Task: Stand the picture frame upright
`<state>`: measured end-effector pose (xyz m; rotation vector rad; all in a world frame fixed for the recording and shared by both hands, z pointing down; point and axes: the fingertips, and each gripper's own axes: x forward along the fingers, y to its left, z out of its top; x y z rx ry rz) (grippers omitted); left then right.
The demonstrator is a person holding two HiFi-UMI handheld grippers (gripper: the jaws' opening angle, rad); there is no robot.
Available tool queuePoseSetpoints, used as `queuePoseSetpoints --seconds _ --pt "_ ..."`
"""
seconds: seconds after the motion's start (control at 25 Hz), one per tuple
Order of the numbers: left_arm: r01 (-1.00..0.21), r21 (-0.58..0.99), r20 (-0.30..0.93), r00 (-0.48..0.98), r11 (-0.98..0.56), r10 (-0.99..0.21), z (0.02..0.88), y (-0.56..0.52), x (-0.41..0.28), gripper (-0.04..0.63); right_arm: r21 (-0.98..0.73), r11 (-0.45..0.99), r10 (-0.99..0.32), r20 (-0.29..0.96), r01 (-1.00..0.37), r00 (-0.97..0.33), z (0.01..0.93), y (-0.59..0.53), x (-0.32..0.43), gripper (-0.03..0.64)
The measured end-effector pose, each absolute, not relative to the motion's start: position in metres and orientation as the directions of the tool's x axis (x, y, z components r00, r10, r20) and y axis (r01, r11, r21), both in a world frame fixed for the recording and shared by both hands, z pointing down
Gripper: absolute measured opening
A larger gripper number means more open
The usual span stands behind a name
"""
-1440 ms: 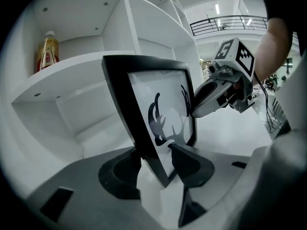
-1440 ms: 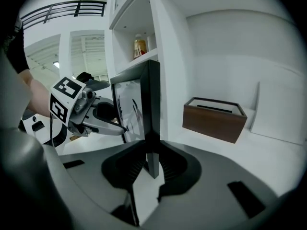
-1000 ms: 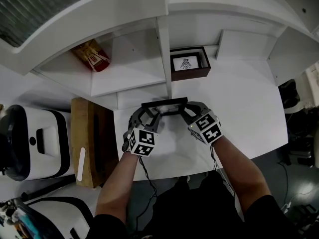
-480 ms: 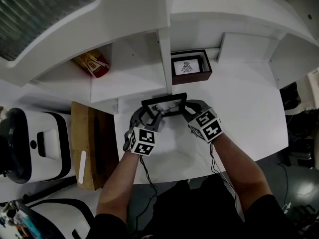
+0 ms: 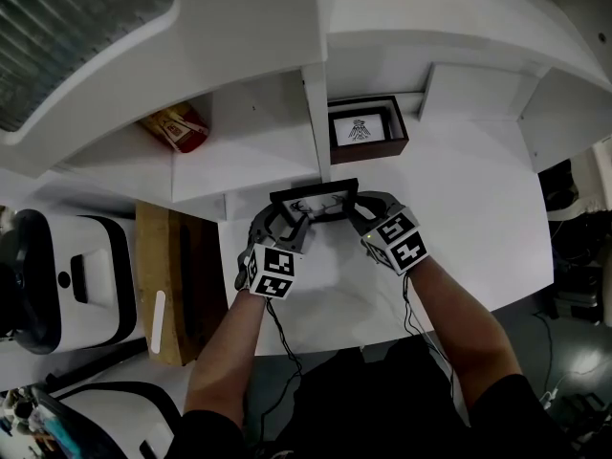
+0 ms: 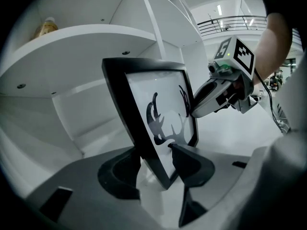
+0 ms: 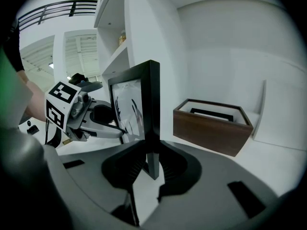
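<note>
The picture frame [image 5: 315, 202] looks light and stiff, but its front may be glass, so the thin black sides are the best place to hold it. The left gripper [image 5: 290, 220] pinches one side and the right gripper [image 5: 355, 207] pinches the other. It is nearly upright, low over the smooth white table [image 5: 459, 199], close to the shelf [image 5: 251, 157] and a brown box [image 5: 368, 149].

Each grey gripper [image 5: 295, 220] carries a black-and-white marker cube [image 5: 273, 272].
</note>
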<state>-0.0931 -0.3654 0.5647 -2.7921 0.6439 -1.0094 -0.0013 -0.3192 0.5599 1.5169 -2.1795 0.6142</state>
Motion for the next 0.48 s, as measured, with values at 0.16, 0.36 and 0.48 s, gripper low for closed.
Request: queuePoseSetpoints --seconds 0.16,0.36,0.48 --pt "-0.359 -0.235 0.587 0.689 -0.903 -0.426 0.5645 -0.3649 -0.0938 0.210 -0.121 0.310 -0.761 0.562 -0.943 -0.322 0.5597 -0.3196 -0.0008 0.075" --pt "-0.353 -0.243 0.581 0.693 -0.903 -0.427 0.5635 -0.3641 -0.0954 0.210 -0.129 0.299 -0.760 0.566 -0.945 -0.318 0.5593 -0.3197 -0.0011 0.079" --pt "-0.355 -0.264 0.574 0.690 -0.897 -0.442 0.5623 -0.3640 -0.0979 0.210 -0.127 0.292 -0.762 0.568 -0.948 -0.311 0.5584 -0.3191 -0.0003 0.083"
